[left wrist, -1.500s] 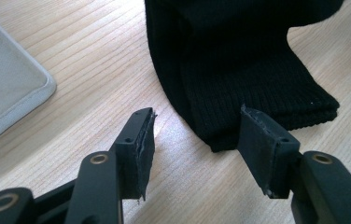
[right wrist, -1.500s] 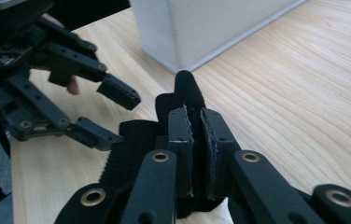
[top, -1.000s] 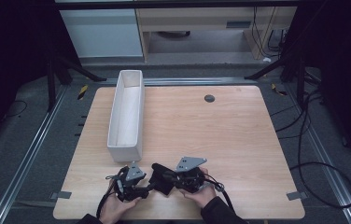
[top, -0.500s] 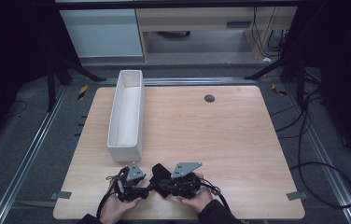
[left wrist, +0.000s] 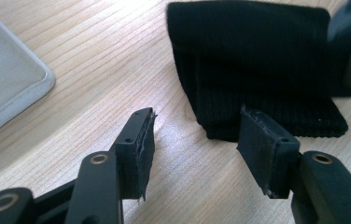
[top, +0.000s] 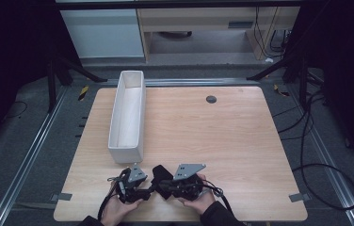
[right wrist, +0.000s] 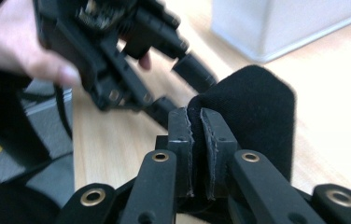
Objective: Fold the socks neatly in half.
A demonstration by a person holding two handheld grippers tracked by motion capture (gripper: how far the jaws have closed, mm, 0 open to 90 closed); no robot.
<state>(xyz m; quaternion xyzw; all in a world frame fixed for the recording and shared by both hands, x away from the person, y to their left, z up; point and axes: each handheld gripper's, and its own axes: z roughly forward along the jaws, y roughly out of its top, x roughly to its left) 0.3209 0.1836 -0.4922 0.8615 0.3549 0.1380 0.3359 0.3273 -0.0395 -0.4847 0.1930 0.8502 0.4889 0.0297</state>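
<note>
At the near edge of the wooden worktop [top: 241, 136], the person has a black ribbed knit cloth [left wrist: 257, 70], folded over on itself, lying between the two hands just short of the long white bin [top: 128, 115]. The right tongs [right wrist: 196, 116] are pressed together on a fold of that cloth, the fabric squeezed thin between the pads. The left tongs [left wrist: 194, 135] stand spread above the wood, with the cloth's near hemmed edge just beyond the right-hand pad and nothing between them. In the high view the left tongs [top: 140, 188] and the right tongs [top: 163, 186] sit close, almost nose to nose, the cloth [top: 161, 175] bunched between them. It looks to me like the step in hand is getting a second grip on the cloth so it can be handled with both. To do it well, I'd keep the right pinch firm and steady, slide the left pads forward so one goes under the hem and one over, and take a full bite of the doubled edge rather than a single layer. Closing too early would only nip the worktop.
</note>
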